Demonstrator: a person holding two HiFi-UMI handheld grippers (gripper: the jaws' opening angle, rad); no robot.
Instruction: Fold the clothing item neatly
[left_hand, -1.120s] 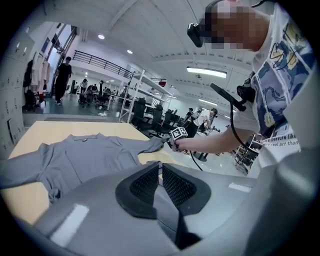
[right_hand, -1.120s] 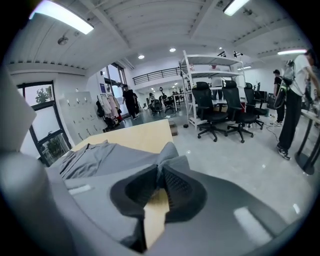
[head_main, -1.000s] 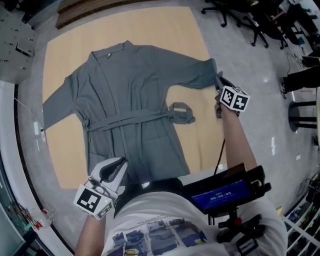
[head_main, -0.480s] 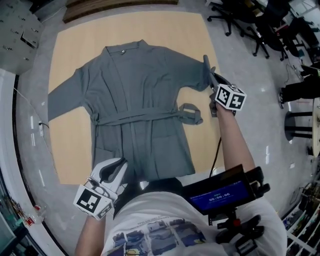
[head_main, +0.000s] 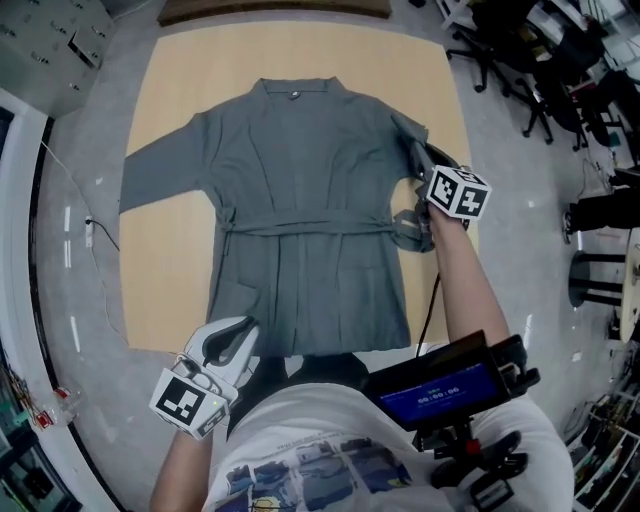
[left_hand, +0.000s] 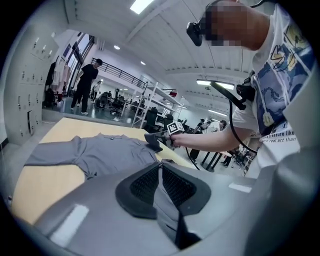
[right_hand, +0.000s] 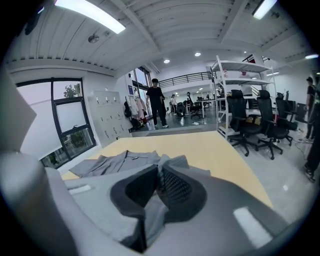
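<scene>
A grey robe (head_main: 300, 180) lies face up on a tan mat (head_main: 170, 270), with its belt (head_main: 300, 226) tied across the waist. My right gripper (head_main: 424, 156) is shut on the robe's right sleeve (head_main: 408, 130) and holds it lifted, bunched in against the robe's side. The same grey cloth is pinched between its jaws in the right gripper view (right_hand: 159, 186). My left gripper (head_main: 238, 332) is at the robe's hem, near its left corner. It is shut on a fold of grey cloth (left_hand: 162, 200). The left sleeve (head_main: 160, 175) lies spread flat.
Office chairs (head_main: 505, 55) stand on the grey floor to the right of the mat. A thin cable (head_main: 92, 232) runs along the floor on the left. Wooden boards (head_main: 270, 8) lie beyond the mat's far edge. A device with a blue screen (head_main: 438, 385) hangs at the person's chest.
My right gripper has carried the right sleeve off the mat and in towards the robe's body, where it now stands bunched. The left gripper keeps its hold on the hem.
</scene>
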